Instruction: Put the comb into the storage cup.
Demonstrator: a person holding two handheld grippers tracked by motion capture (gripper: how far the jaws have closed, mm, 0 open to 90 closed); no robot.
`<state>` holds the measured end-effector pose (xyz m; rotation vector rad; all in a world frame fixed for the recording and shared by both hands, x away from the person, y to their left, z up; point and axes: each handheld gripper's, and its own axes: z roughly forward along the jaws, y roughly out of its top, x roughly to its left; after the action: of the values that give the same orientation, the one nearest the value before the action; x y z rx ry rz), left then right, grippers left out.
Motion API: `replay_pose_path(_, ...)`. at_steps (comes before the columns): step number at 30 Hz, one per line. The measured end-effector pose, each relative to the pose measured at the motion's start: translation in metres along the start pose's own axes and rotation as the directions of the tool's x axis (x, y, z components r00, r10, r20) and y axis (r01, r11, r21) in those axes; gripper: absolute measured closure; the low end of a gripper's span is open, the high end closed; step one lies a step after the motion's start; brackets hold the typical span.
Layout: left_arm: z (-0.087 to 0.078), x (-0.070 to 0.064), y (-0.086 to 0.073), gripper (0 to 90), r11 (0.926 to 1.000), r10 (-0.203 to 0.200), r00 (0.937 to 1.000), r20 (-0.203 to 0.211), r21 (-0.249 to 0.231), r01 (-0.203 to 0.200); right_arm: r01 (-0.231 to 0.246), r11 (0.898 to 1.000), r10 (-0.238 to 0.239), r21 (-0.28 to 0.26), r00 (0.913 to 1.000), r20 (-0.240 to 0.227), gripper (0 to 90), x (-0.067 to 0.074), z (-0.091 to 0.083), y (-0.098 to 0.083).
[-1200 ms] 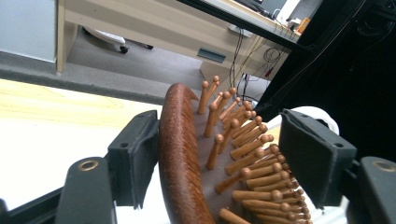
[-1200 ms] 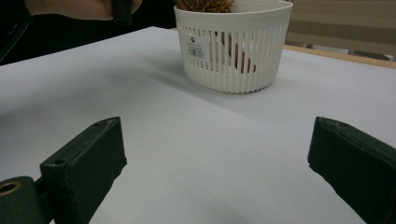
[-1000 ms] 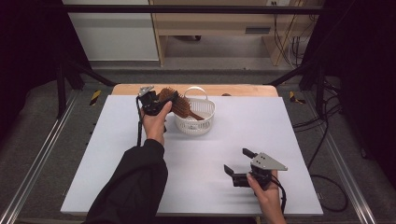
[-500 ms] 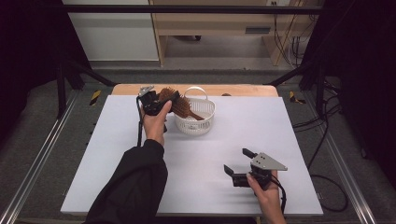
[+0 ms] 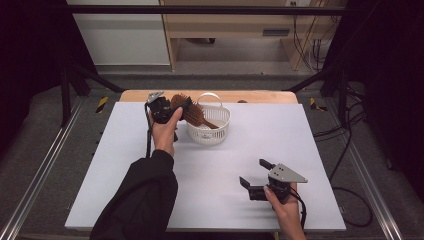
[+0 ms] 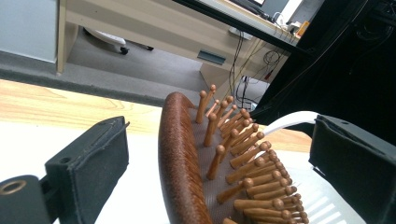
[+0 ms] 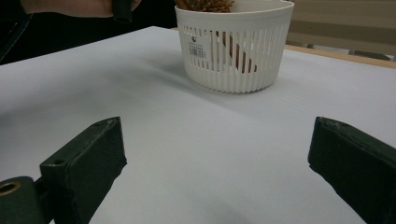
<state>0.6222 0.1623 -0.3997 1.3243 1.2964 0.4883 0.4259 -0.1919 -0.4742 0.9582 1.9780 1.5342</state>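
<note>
Left gripper view: left gripper (image 6: 219, 154) fingers just opened, straddling hairbrush (image 6: 187, 163) untouched.

A white sheet (image 5: 210, 165) is covering most of the wooden counter (image 5: 260, 96), leaving a bare wood strip showing along the far edge. Grey carpet floor (image 5: 45, 150) is lying around it, with metal rails (image 5: 35, 185) running down both sides. Beyond the far edge a pale wooden desk (image 5: 240, 22) is standing, black cables (image 5: 345, 145) trailing on the floor at the right.
</note>
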Motion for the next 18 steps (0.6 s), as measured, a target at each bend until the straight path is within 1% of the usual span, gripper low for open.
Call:
replay_pose_path(2,-0.002,0.000,0.001,4.7,1.0000,0.008,1.0000,-0.002,0.003,-0.008,-0.001,1.000,0.001,0.000,1.0000,-0.001,4.2,0.000,0.000,0.000)
replay_pose_path(4,-0.004,-0.001,0.002,4.7,0.9999,0.009,1.0000,-0.003,-0.006,-0.009,0.000,1.000,0.000,-0.001,1.0000,0.001,4.2,0.000,0.000,0.000)
replay_pose_path(12,-0.012,0.000,0.009,4.0,0.9997,0.022,0.9995,-0.024,-0.012,-0.022,0.000,1.000,0.000,0.000,1.0000,0.001,4.2,0.000,0.000,0.000)
replay_pose_path(18,-0.019,0.000,0.013,4.1,0.9991,0.036,0.9990,-0.027,-0.020,-0.037,0.002,1.000,-0.002,0.001,1.0000,0.001,4.2,0.001,0.001,0.000)
